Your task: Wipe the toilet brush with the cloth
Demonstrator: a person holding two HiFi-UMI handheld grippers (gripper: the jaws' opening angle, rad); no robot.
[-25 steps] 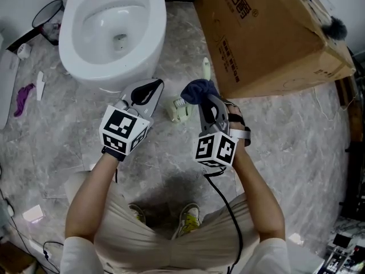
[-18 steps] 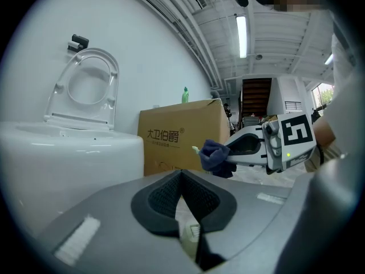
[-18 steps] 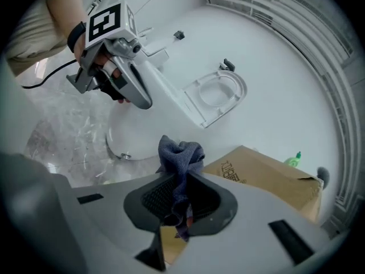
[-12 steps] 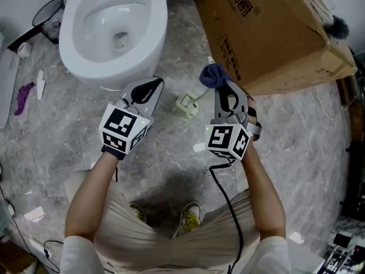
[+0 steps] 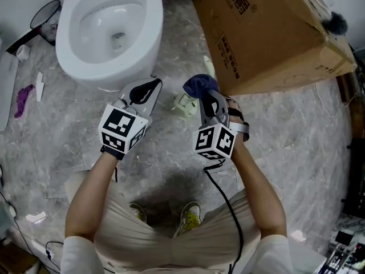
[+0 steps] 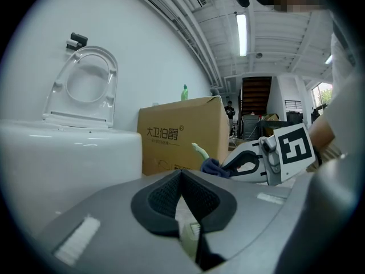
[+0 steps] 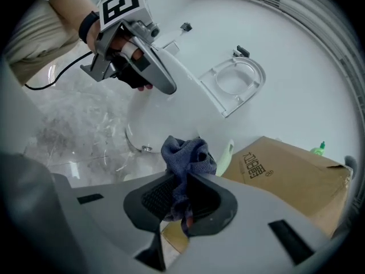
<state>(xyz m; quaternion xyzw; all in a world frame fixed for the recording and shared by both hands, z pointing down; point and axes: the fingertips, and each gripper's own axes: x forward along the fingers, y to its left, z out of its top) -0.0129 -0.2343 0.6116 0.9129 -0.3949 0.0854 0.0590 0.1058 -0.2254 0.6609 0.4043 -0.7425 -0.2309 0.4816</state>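
Note:
The pale green toilet brush has its handle (image 5: 207, 67) rising in front of the cardboard box, and its whitish lower end (image 5: 183, 104) rests on the floor. My right gripper (image 5: 206, 96) is shut on a dark blue cloth (image 5: 198, 86), which bunches out of the pads (image 7: 185, 156) and lies against the handle (image 7: 226, 156). My left gripper (image 5: 153, 86) hovers just left of the brush's lower end with its jaws shut and nothing seen gripped. In the left gripper view the jaws (image 6: 181, 173) meet at the tip. The pale brush end (image 6: 190, 233) shows through the gap below them.
A white toilet (image 5: 108, 33) with its seat raised stands at the upper left. A large cardboard box (image 5: 268, 33) fills the upper right, close behind the brush. Small litter and a purple item (image 5: 23, 99) lie on the marble floor at left. A black cable trails from the right gripper.
The right gripper with the cloth went up and right along the handle, then came back down and left. The brush's lower end shifted slightly. The left gripper stayed put.

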